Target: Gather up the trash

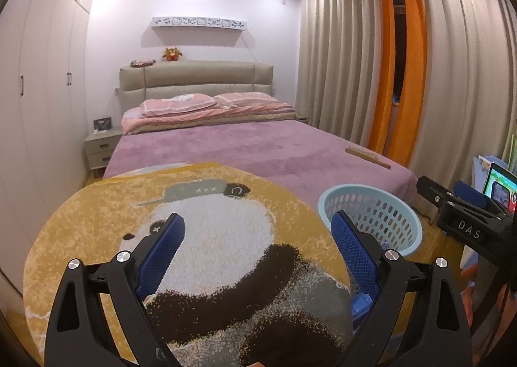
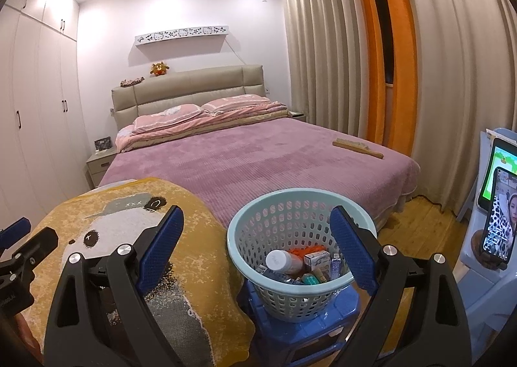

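A light-blue perforated basket [image 2: 300, 195] stands on a blue plastic stool [image 2: 303, 331] beside the bed's foot. Inside it lie a white-capped bottle [image 2: 284, 262], small boxes [image 2: 316, 258] and other packets. My right gripper [image 2: 257, 216] hovers open above the basket's left rim, with nothing between its blue pads. My left gripper [image 1: 257, 221] hangs open and empty over a round yellow panda mat [image 1: 206, 237]. In the left wrist view the basket [image 1: 371, 215] sits just right of that gripper. The mat shows only its pattern.
A bed with a purple cover [image 2: 258, 153] fills the middle, and a wooden brush [image 2: 357, 144] lies near its right edge. A phone on a stand [image 2: 497, 221] and a tablet are at the right. Curtains [image 2: 323, 59] hang right, wardrobes [image 2: 32, 108] left.
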The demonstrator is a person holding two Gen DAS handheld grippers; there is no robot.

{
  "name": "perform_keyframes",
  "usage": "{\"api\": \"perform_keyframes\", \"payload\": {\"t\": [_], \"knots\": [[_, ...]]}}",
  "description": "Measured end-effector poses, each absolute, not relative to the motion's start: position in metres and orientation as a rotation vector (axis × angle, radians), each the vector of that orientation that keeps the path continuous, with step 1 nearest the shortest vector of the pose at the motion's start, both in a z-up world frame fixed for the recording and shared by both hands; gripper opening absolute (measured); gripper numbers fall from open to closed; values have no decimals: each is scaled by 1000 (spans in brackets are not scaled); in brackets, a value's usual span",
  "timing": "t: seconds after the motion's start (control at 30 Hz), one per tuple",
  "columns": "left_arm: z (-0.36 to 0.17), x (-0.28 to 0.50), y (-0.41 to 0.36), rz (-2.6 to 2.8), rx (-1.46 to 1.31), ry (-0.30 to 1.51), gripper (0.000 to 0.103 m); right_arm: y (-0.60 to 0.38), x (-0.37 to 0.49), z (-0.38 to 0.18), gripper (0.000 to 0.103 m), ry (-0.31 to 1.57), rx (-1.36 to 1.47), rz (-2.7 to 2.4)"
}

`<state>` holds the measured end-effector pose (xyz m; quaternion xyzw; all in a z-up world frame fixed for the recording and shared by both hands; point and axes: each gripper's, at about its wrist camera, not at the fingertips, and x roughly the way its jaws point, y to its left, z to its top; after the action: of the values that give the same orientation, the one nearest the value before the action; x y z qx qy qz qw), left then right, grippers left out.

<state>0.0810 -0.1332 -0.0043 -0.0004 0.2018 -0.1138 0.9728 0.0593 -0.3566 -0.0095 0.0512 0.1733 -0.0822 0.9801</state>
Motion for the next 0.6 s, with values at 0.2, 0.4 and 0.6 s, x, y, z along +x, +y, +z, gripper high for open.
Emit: {"api": "perform_keyframes", "payload": {"t": [0.2,0.4,0.6], "knots": [[-3,80,-133,-224,2,400,90,-356,59,-9,88,348,104,-164],[-3,80,-134,-226,4,400,90,-356,59,-9,88,348,105,-163],[-2,80,-135,-225,12,399,90,-356,60,-9,88,349,106,-162]]}}
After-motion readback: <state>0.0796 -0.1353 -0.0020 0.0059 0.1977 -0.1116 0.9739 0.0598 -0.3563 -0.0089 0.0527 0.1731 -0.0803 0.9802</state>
